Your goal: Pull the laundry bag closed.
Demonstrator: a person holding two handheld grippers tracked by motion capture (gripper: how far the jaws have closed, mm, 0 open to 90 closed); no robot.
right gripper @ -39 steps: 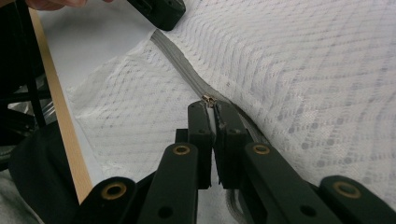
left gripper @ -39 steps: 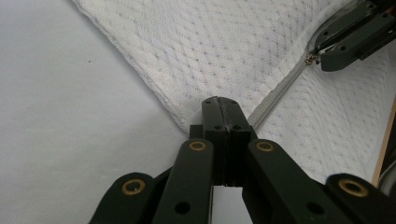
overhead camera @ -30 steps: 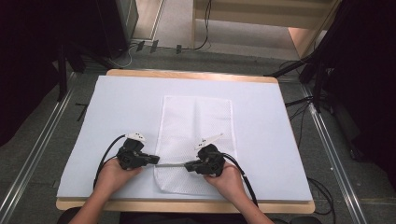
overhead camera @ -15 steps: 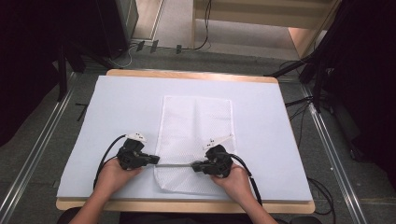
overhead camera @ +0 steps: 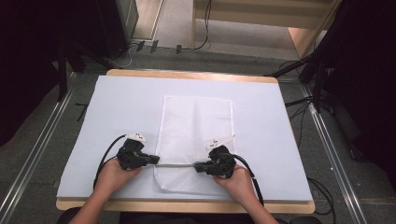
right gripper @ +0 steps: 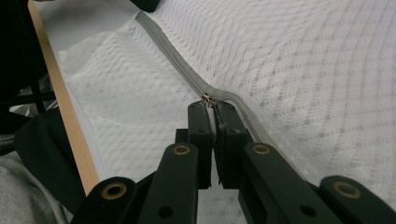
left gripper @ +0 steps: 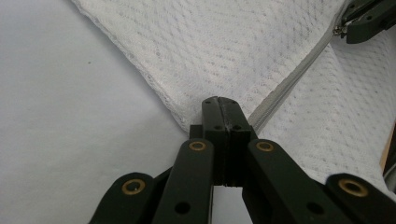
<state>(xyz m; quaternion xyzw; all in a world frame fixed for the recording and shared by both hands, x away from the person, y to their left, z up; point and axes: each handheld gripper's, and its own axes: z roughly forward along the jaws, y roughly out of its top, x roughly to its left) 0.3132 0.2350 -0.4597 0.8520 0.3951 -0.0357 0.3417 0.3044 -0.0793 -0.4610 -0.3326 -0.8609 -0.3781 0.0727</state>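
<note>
Your white mesh bag [overhead camera: 196, 135] lies flat on the pale blue mat [overhead camera: 116, 107], near the table's front edge, its grey zipper [overhead camera: 175, 164] stretched across the near end between your two hands. Your left gripper [overhead camera: 150, 161] has its jaws pressed together on the bag's corner, right at the zipper's end, as the left gripper view shows [left gripper: 223, 105]. Your right gripper [overhead camera: 198, 164] has its jaws nearly together, nipping the little metal zipper pull [right gripper: 208, 100] at their tips. The wooden table edge [right gripper: 65, 112] runs beside that hand.
</note>
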